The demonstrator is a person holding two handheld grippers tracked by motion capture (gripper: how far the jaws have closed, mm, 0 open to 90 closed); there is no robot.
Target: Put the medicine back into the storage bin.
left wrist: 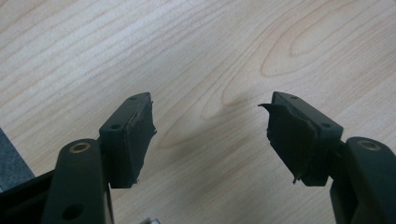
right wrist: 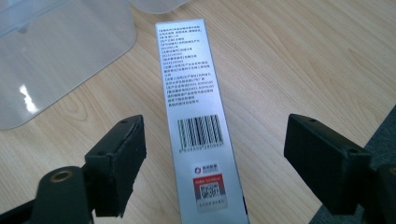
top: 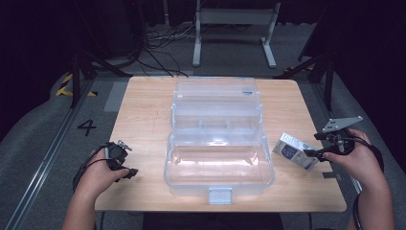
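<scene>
The small carton (right wrist: pixel 198 116) lies flat on the wooden surface (top: pixel 143 110), just right of the clear plastic storage box (top: pixel 218 163), its barcode side facing up. The right gripper (top: pixel 311 153) sits at the carton's near end with its jaws spread wide on either side of it, the pads clear of the cardboard, nothing gripped. The left gripper (left wrist: pixel 210 126) rests at the surface's left edge, well apart from the box, jaws released over bare wood.
</scene>
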